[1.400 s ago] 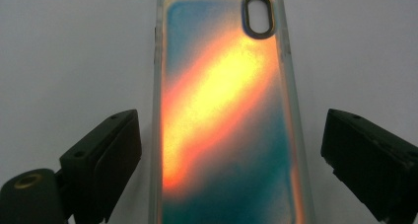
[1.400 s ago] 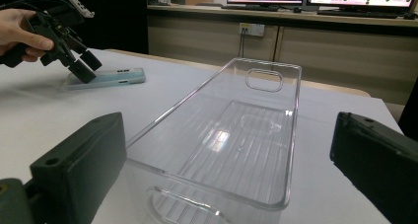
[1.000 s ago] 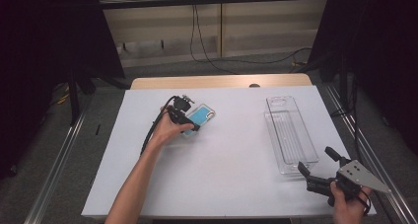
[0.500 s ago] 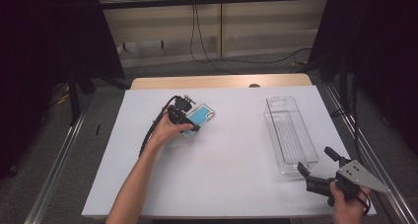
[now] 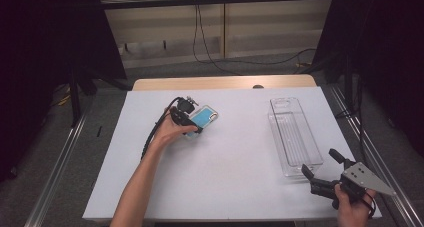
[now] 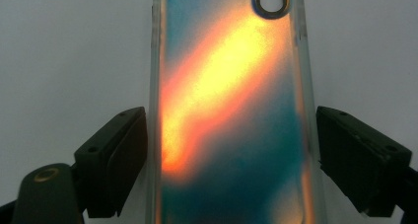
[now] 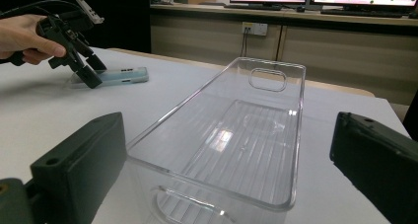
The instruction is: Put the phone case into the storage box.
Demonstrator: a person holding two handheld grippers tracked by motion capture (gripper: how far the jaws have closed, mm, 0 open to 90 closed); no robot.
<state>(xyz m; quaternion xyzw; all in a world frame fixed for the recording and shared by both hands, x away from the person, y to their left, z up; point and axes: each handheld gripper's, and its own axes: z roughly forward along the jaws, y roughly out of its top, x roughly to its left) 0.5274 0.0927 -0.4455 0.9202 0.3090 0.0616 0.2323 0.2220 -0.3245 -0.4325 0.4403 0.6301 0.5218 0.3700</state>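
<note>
Left gripper (image 5: 196, 121) was seen with its jaws set wide on either side of the phone case (image 5: 202, 118), which lay flat on the white table (image 5: 225, 157); the jaws had just been closing a little. In the left gripper view the case (image 6: 231, 110), teal with an orange-yellow sheen and a clear rim, ran up between the two black jaws: the left-hand jaw stood right at the rim, though contact could not be made out, while a narrow gap was left at the right-hand jaw, so no grip was shown. Right gripper (image 5: 326, 171) was held wide open near the table's front right corner, nothing between its jaws, pointed at the near end of an empty clear plastic bin (image 5: 295, 137), well apart from the case.
</note>
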